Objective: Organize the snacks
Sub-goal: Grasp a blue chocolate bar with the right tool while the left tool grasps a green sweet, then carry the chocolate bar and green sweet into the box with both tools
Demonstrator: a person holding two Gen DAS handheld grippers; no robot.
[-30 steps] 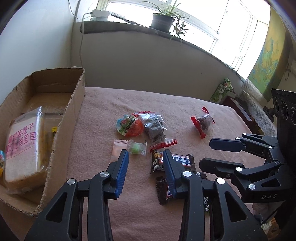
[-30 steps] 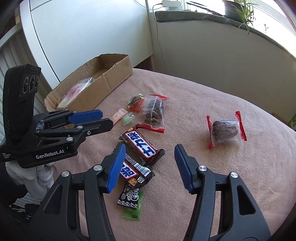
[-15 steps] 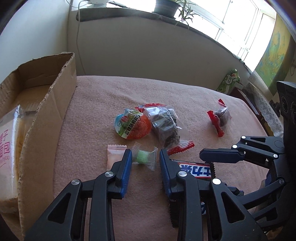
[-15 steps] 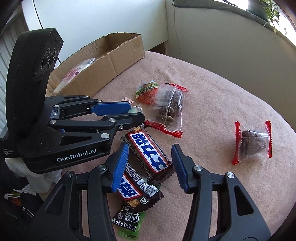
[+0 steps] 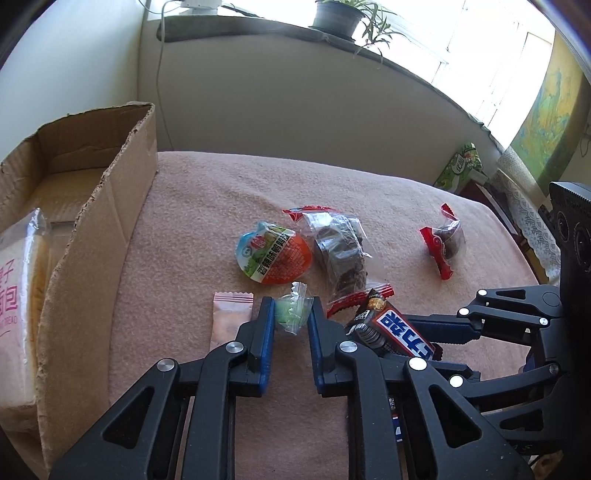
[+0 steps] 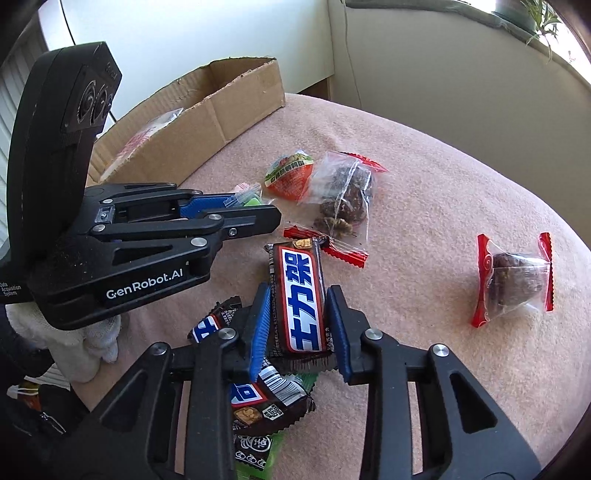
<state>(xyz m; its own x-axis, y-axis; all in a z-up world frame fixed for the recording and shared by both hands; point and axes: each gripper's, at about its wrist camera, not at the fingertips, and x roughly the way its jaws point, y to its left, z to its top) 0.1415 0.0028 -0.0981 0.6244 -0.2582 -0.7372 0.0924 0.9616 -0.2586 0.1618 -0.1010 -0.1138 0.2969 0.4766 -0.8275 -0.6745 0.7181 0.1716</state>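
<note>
**Both grippers closing on snacks**

The left hand-held gripper (image 5: 290,314) is closing its jaws on a green wrapped candy (image 5: 291,314) lying on the pink-covered counter (image 5: 207,206). The right hand-held gripper (image 6: 295,306) is closing on a chocolate bar (image 6: 301,295), pads at its sides. A cardboard box (image 5: 99,221) stands to the left, holding a bread pack (image 5: 18,295).

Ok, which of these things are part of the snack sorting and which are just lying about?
Job: cardboard box; bread bag; green candy, between the closing left gripper jaws; chocolate bar, between the closing right gripper jaws; orange packet.
Lying about: potted plant; wall cable.
</note>
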